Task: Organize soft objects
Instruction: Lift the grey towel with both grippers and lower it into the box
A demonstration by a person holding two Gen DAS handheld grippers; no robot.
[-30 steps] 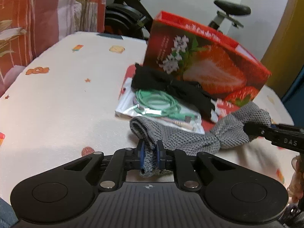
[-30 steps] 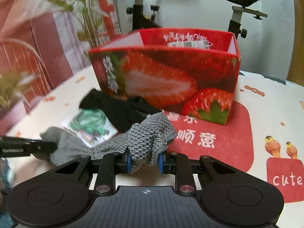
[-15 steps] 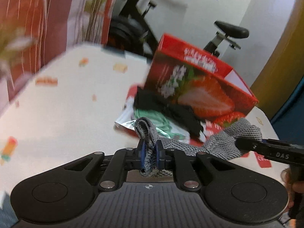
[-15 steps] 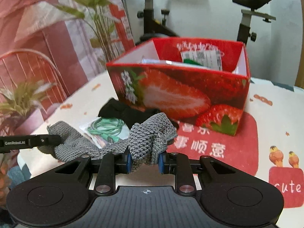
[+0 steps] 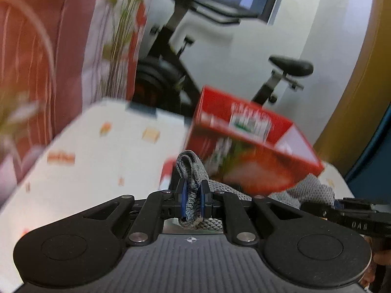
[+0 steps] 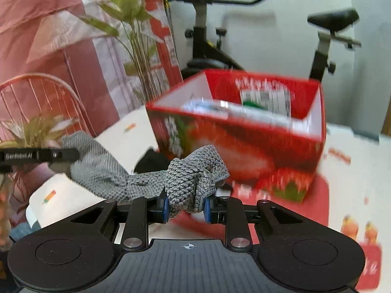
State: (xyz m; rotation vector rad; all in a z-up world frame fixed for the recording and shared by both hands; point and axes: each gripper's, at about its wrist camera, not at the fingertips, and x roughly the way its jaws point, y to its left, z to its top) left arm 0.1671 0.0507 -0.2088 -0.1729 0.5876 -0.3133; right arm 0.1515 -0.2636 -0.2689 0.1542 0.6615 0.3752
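grey knit cloth (image 6: pixel 136 180) slung crosswise in the air, one end clenched in left gripper (image 5: pixel 192 196), other bunched in right gripper (image 6: pixel 187 206), open strawberry box (image 6: pixel 244 131) ahead, nearer the right.

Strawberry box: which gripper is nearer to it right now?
Right, by a small margin. The right gripper holds its end of the gray cloth just before the strawberry box; the left gripper sits farther off toward the box's left corner.
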